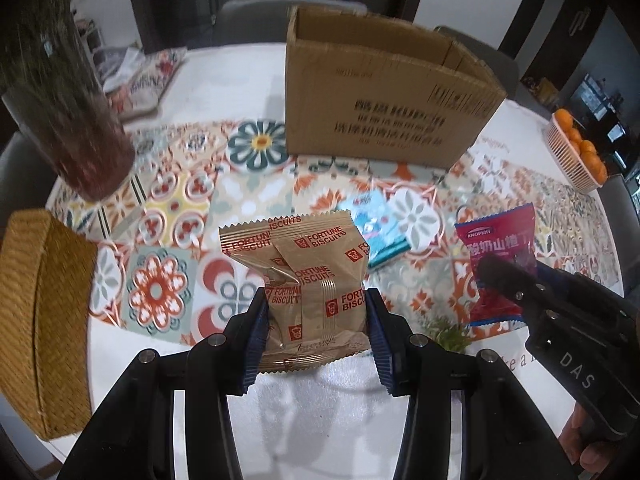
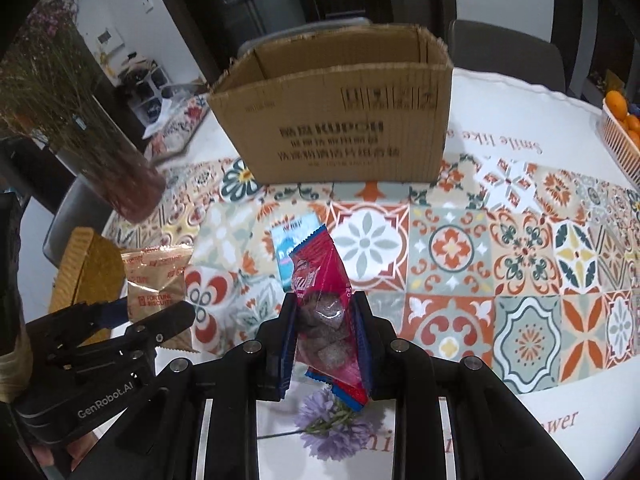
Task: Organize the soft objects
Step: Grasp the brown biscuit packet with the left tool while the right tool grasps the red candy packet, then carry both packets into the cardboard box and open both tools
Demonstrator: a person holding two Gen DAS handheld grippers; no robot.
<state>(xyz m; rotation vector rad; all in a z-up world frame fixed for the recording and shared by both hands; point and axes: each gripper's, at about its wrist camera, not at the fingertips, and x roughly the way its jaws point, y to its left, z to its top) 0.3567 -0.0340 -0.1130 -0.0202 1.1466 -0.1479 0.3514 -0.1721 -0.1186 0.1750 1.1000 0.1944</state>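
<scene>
Grippers grip one packet apiece, left gripper [image 1: 316, 330] the Fortune Biscuits pack [image 1: 300, 276], right gripper [image 2: 326, 344] the red candy bag [image 2: 326, 300], both short of the cardboard box [image 2: 340, 120], likely their destination.

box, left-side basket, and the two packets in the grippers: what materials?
Box: brown corrugated cardboard, matte; fluted torn rim shows.
Basket: woven straw or rattan, by its ribbed tan weave.
Biscuit packet: glossy, crinkled plastic film, probably.
Red snack packet: shiny film with a clear window showing pieces.
</scene>
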